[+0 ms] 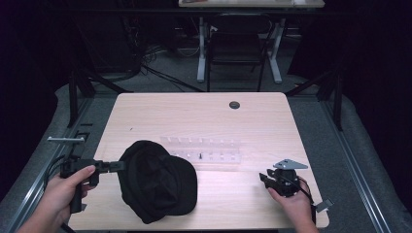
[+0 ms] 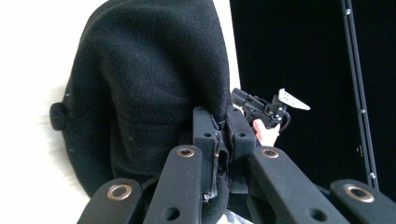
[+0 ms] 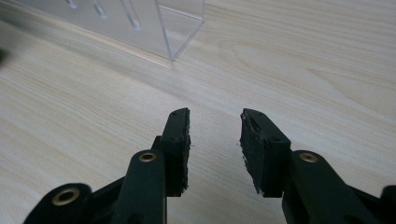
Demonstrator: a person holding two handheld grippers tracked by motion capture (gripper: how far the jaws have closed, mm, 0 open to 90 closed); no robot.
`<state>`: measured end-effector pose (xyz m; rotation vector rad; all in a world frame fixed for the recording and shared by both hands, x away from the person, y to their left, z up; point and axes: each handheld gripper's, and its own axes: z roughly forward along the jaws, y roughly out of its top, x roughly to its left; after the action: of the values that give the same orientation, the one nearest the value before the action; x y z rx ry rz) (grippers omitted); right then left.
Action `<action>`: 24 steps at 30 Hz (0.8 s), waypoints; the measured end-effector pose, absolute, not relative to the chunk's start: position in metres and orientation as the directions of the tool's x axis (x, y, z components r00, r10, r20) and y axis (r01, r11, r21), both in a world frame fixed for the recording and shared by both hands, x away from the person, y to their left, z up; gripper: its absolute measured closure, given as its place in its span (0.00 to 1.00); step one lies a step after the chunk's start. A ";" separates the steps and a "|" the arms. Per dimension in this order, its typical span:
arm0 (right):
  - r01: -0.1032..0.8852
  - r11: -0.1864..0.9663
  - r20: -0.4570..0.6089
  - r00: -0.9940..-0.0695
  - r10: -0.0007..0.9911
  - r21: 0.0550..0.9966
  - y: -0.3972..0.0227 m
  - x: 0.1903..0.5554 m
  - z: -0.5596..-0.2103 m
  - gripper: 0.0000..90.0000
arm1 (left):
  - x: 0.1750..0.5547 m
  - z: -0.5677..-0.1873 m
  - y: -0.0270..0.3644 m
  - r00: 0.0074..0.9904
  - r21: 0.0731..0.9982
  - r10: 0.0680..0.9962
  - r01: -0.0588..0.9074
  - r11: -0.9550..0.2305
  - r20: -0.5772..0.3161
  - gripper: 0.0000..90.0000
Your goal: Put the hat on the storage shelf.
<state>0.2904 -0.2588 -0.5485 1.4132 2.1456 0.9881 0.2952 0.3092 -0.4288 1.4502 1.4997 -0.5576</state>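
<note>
A black cap (image 1: 158, 182) lies on the near left part of the wooden table (image 1: 194, 111). My left gripper (image 1: 116, 166) comes in from the left, held level, and is shut on the cap's left edge. In the left gripper view the jaws (image 2: 219, 116) pinch a fold of the cap's (image 2: 149, 84) fabric between their pads. My right gripper (image 1: 265, 178) rests at the near right of the table, pointing left, open with nothing between its fingers. The right gripper view has the open jaws (image 3: 215, 126) just above bare wood.
A clear acrylic rack (image 1: 209, 148) with small pegs sits mid-table behind the cap, its corner also in the right gripper view (image 3: 154, 23). A round cable hole (image 1: 234, 105) marks the far side. A chair (image 1: 238, 43) stands beyond the table.
</note>
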 end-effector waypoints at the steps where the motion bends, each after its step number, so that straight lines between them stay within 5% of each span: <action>1: 0.635 0.244 0.060 -0.418 0.907 0.733 -0.259 0.290 -0.549 0.70 | 0.295 -0.428 0.309 0.155 0.287 0.509 0.939 0.192 -0.847 0.95; 24: 0.641 0.237 0.065 -0.410 0.910 0.730 -0.260 0.290 -0.549 0.69 | 0.299 -0.387 0.301 0.216 0.341 0.493 0.923 0.179 -0.843 0.95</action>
<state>0.2905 -0.2599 -0.5489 1.4272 2.1420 0.9858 0.2991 0.3005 -0.3873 1.4610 1.4237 -0.5266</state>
